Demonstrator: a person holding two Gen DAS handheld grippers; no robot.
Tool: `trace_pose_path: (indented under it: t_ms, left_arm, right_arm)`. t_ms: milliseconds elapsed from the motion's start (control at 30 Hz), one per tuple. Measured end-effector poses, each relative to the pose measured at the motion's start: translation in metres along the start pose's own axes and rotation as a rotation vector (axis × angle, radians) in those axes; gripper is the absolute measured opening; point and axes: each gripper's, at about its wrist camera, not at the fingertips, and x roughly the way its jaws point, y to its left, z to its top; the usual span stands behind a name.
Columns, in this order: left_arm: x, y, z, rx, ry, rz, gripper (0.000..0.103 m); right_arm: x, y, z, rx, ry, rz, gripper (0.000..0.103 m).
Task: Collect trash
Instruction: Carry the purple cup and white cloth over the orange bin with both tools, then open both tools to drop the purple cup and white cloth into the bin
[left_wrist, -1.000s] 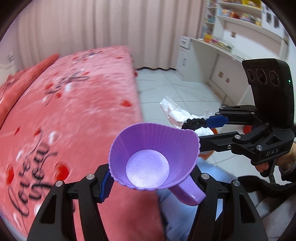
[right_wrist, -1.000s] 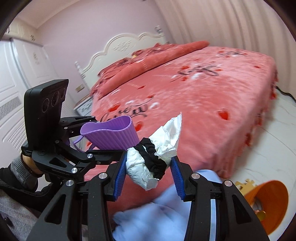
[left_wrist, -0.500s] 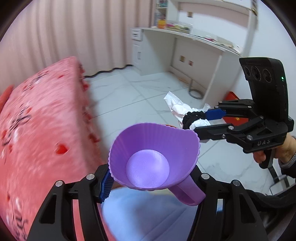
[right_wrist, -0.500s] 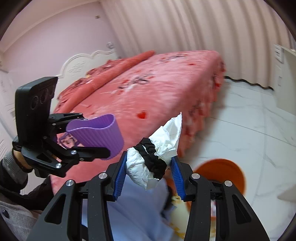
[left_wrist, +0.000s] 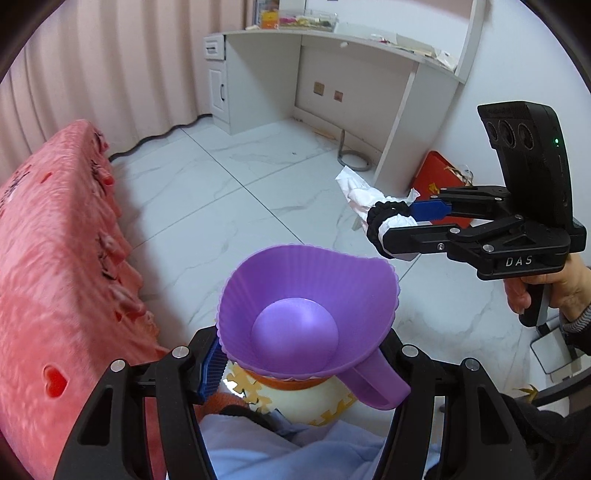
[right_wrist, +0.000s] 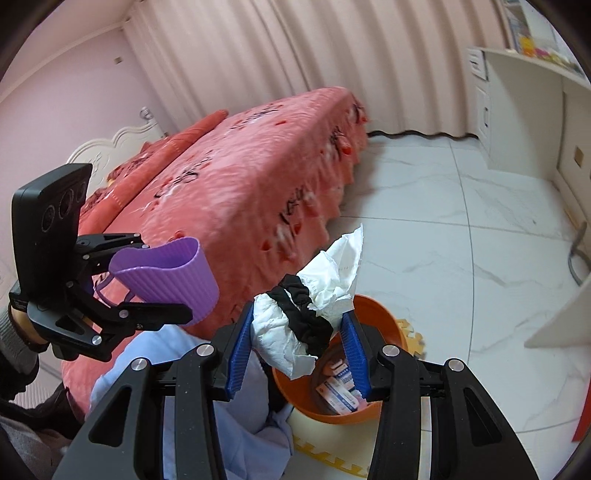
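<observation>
Left wrist view: the pink bed (left_wrist: 55, 258) runs off the left edge, its print blurred. At centre the left gripper (left_wrist: 303, 350) is clenched on a purple silicone cup (left_wrist: 306, 314), ribbed, rim squeezed out of round, handle pointing lower right. The cup hides nearly all of the orange bin (left_wrist: 284, 382) beneath it; only a sliver of rim shows, with a yellow foam puzzle mat (left_wrist: 243, 384) beside it. To the right, the right gripper (left_wrist: 397, 225) is seen side-on, a hand (left_wrist: 554, 291) on its grip, partly cut by the frame edge. Items on the desk (left_wrist: 332, 40) are too small to name.

Right wrist view: far left, the left gripper (right_wrist: 155, 280) carries the cup (right_wrist: 166, 280) in front of the bed (right_wrist: 240, 177), above pale blue cloth (right_wrist: 177, 387). At centre the right gripper (right_wrist: 299, 343) grasps a crumpled white tissue wad (right_wrist: 317, 295) with a black scrunchie-like band (right_wrist: 303, 317) looped around its middle; the tissue's torn end sticks up, another hangs down. The wad is held above the bin (right_wrist: 380, 325), whose near side is masked by the fingers (right_wrist: 240, 354). Inside, a small printed box (right_wrist: 340, 391) shows, text unreadable.
</observation>
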Motion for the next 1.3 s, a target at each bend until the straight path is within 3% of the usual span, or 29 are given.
trace_pose_path:
  t_ms: [533, 667, 867, 1133, 1300]
  left_arm:
    - [0.059, 0.011, 0.025, -0.017, 0.078, -0.036, 0.064]
    - [0.067, 0.015, 0.026, -0.028, 0.079, -0.015, 0.065]
    - [0.069, 0.018, 0.027, -0.055, 0.075, 0.001, 0.078]
    - [0.063, 0.024, 0.018, -0.080, 0.089, 0.003, 0.078]
    - [0.060, 0.027, 0.014, -0.093, 0.089, 0.008, 0.078]
  right_arm:
    - [0.035, -0.020, 0.007, 0.044, 0.032, -0.002, 0.046]
    - [0.042, -0.020, 0.007, 0.049, 0.041, -0.002, 0.046]
    - [0.050, -0.016, 0.008, 0.043, 0.056, 0.003, 0.046]
    - [0.059, -0.011, 0.013, 0.032, 0.067, 0.009, 0.048]
    - [0.067, -0.007, 0.014, 0.030, 0.077, -0.004, 0.057]
